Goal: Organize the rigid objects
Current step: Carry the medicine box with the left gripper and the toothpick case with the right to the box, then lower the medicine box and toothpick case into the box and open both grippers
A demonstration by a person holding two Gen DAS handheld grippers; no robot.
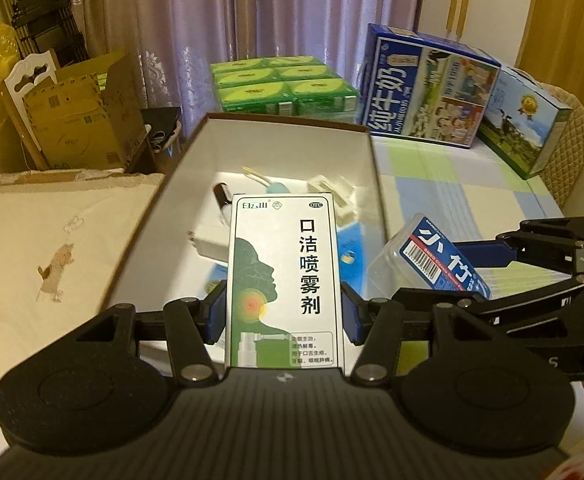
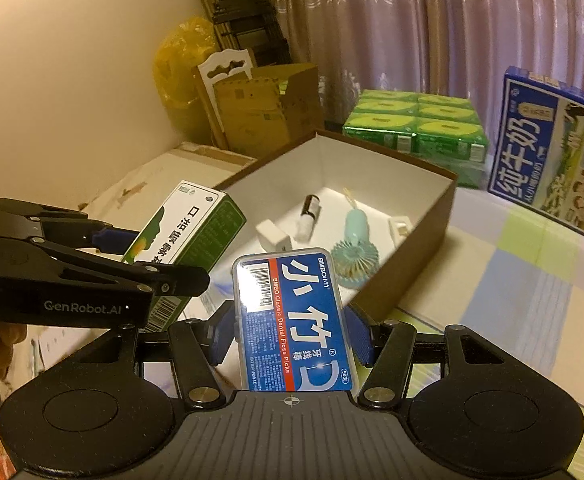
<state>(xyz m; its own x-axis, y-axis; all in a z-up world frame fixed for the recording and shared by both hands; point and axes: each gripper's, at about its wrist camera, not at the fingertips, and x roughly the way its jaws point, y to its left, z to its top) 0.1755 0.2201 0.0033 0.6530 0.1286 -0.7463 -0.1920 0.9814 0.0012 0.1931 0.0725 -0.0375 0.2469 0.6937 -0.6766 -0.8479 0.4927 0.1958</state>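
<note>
While the left claw point(image 1: 284, 316) grips a spray carton point(image 1: 284, 280) and the right claw point(image 2: 292, 336) a floss case point(image 2: 294, 320) above its near end, the open box point(image 2: 432, 204) holds a fan point(image 2: 354, 240), vial point(image 2: 310, 212), and charger point(image 2: 274, 236).

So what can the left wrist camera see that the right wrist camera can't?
Only the left wrist view shows the second milk carton at far right. Only the right wrist view shows the little mint fan whole, plus the spray box's green side. Both show the brown box, the spray box, the floss case and the green packs.
</note>
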